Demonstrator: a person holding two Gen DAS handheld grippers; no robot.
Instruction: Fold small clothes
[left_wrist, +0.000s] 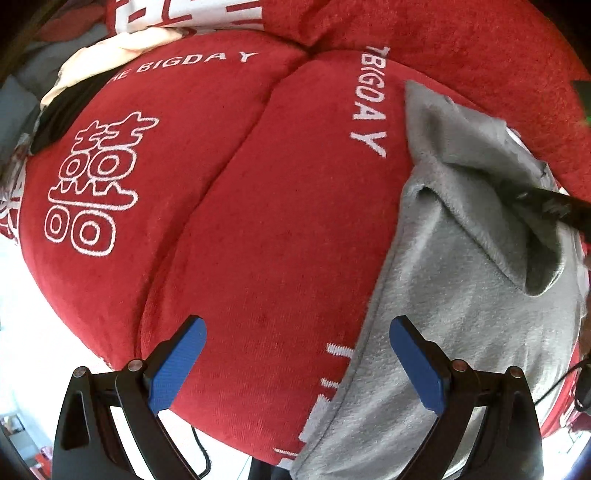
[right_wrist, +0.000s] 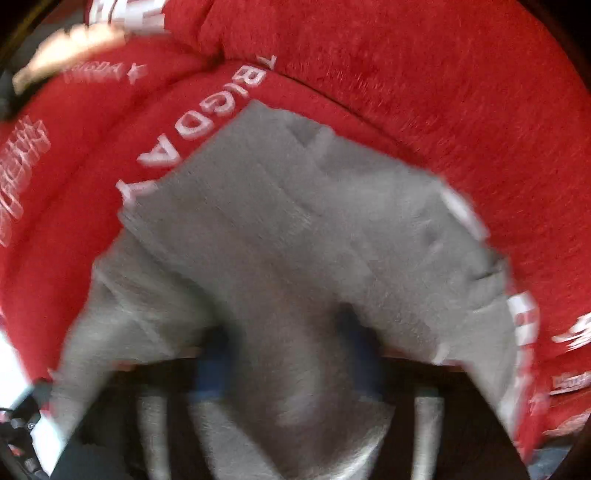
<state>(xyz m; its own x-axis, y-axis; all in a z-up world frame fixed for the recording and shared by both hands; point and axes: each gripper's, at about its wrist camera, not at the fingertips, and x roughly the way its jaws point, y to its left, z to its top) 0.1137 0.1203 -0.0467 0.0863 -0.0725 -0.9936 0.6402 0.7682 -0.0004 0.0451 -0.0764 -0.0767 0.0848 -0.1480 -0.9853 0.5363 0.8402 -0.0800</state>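
Note:
A small grey fleece garment lies on a red cushioned seat with white lettering. My left gripper is open and empty, hovering just left of the garment's edge. In the left wrist view my right gripper's dark tip pinches the garment's far part and lifts a fold. In the blurred right wrist view the grey garment fills the middle, and my right gripper is shut on a bunch of it; the blue pads are partly hidden by cloth.
The seat is made of two red cushions with a seam between them and a red backrest behind. A cream and black cloth lies at the far left. A white floor lies below the seat's edge.

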